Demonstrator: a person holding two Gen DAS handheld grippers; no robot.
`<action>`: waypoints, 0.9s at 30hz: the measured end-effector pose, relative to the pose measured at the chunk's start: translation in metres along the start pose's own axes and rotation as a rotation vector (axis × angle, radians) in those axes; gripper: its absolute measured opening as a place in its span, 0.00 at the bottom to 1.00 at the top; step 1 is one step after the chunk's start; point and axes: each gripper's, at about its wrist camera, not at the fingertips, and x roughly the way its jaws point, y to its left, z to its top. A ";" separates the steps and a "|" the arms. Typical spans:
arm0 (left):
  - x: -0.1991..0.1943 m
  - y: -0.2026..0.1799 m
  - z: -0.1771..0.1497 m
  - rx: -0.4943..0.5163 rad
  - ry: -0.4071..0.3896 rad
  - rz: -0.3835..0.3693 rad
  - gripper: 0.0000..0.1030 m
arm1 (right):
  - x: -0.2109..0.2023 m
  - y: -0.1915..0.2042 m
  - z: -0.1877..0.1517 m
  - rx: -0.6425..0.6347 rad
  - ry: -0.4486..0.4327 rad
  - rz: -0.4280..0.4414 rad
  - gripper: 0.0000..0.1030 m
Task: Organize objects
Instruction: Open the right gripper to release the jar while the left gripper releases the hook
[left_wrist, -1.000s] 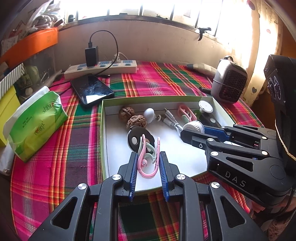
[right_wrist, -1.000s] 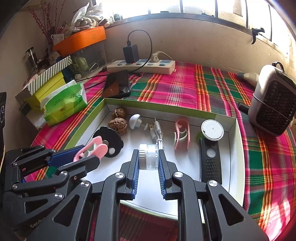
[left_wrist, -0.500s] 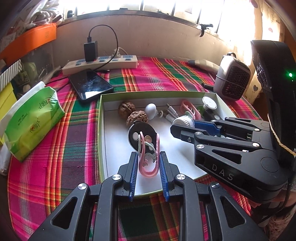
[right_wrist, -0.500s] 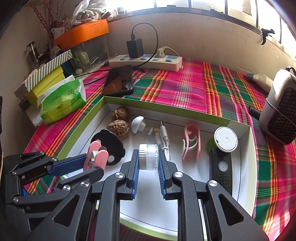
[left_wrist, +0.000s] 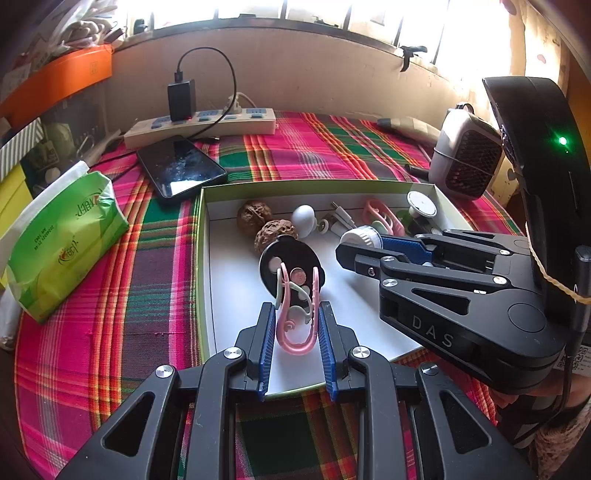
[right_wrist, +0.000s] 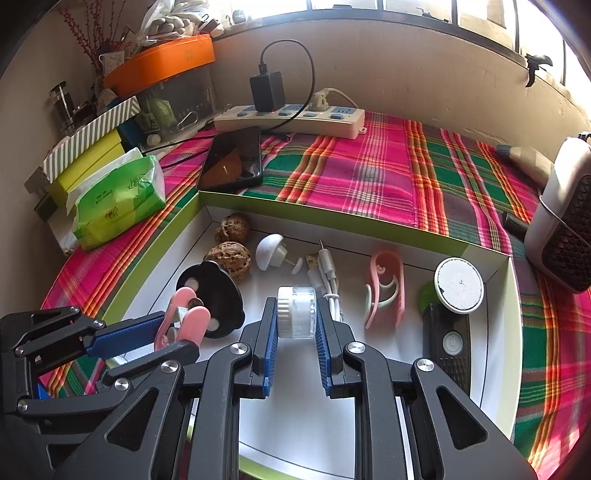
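Observation:
A shallow white box with a green rim (left_wrist: 201, 258) (right_wrist: 280, 206) lies on the plaid cloth. My left gripper (left_wrist: 295, 317) is shut on a pink clip (left_wrist: 297, 314) and holds it over the box's near left part, above a black round disc (left_wrist: 271, 264). My right gripper (right_wrist: 295, 321) is shut on a small white-lidded jar (right_wrist: 297, 312), held over the box's middle; it also shows in the left wrist view (left_wrist: 362, 236). In the box lie two walnuts (right_wrist: 231, 254), a white plug (right_wrist: 269, 251), a white cable (right_wrist: 327, 273), a second pink clip (right_wrist: 384, 288), a white round puck (right_wrist: 458, 286) and a black device (right_wrist: 448, 343).
A green tissue pack (left_wrist: 62, 236) lies left of the box. A black phone (left_wrist: 181, 168) and a white power strip (left_wrist: 199, 123) lie behind it. A small heater (left_wrist: 465, 155) stands at the right. Boxes and an orange tray (right_wrist: 159, 62) crowd the far left.
Both grippers have lifted a little and drawn back toward me with their objects still held. The right gripper has shifted further right in the left view.

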 end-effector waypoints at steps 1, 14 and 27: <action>0.000 0.000 0.000 0.000 0.000 0.000 0.20 | 0.000 0.000 0.000 -0.003 -0.001 -0.001 0.20; 0.000 0.000 0.000 -0.001 0.001 0.001 0.20 | 0.000 0.000 0.000 -0.004 -0.006 0.003 0.20; 0.000 0.002 -0.001 -0.002 0.003 0.011 0.22 | 0.000 -0.001 -0.001 0.006 -0.008 0.010 0.20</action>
